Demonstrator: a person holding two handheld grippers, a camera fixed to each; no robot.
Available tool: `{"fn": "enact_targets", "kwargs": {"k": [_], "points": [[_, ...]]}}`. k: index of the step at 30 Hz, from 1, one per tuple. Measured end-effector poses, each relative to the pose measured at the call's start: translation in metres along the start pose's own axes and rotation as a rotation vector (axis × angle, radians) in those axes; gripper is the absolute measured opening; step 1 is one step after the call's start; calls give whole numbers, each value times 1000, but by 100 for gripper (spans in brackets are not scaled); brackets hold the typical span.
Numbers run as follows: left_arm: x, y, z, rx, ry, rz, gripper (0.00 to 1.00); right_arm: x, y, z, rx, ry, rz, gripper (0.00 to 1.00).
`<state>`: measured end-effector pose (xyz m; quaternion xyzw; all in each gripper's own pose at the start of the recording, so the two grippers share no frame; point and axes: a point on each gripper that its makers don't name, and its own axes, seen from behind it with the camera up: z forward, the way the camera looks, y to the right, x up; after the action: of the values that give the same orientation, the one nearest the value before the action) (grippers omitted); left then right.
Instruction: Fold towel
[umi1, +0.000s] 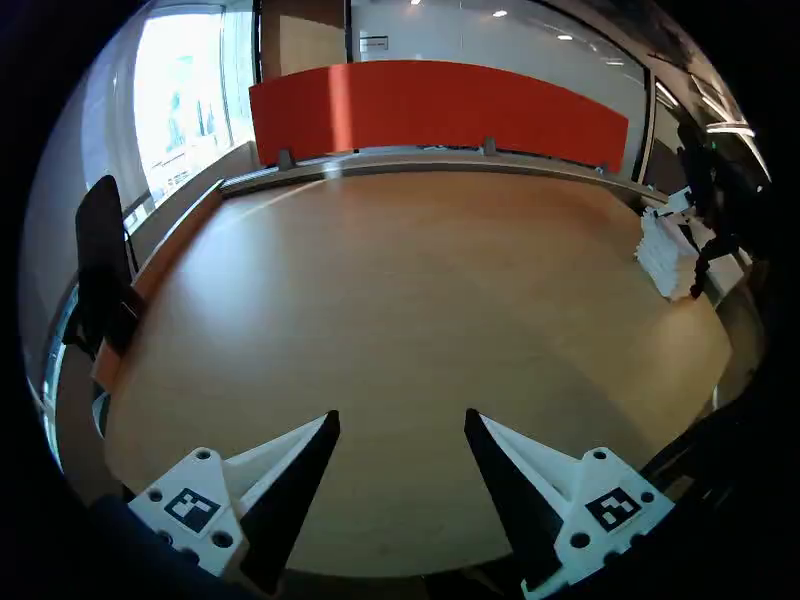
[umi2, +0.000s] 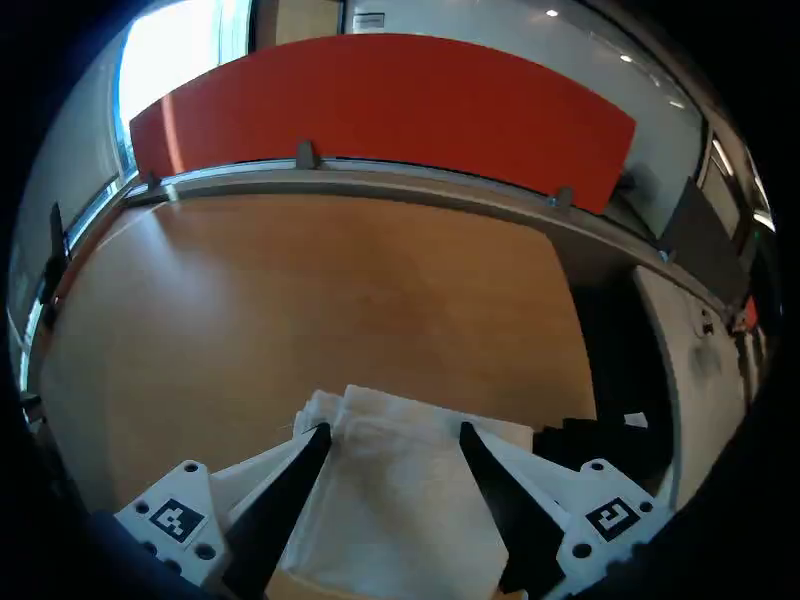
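Much bare table (umi1: 400, 300); towels (umi1: 668, 255) nr edge

On the light wooden table (umi1: 400, 300), a stack of white folded towels (umi1: 668, 255) lies at the right edge. A red partition panel (umi1: 440, 105) stands along the far edge. A black office chair (umi1: 100, 265) sits left of the table. The right tool (umi2: 393, 435) hangs over the stack.

Open wooden tabletop (umi1: 400, 300) ahead; red divider (umi1: 440, 105) along its far edge, white towel stack (umi1: 668, 255) at right.
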<state>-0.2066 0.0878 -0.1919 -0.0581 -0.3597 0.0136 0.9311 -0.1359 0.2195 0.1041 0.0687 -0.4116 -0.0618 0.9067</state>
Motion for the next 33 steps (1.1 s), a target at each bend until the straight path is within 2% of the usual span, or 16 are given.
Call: {"fn": "enact_targets", "kwargs": {"k": [5, 11, 33], "points": [[-2, -2, -2, 10, -3, -4, 93, -4, -1, 9, 3, -17, 8, 100], [-2, -3, -2, 11, -4, -6, 93, -3, -1, 10, 2, -20, 8, 100], [8, -2, 0, -23, 26, -2, 93, 11, -3, -33, -20, 60, 2, 100]]}}
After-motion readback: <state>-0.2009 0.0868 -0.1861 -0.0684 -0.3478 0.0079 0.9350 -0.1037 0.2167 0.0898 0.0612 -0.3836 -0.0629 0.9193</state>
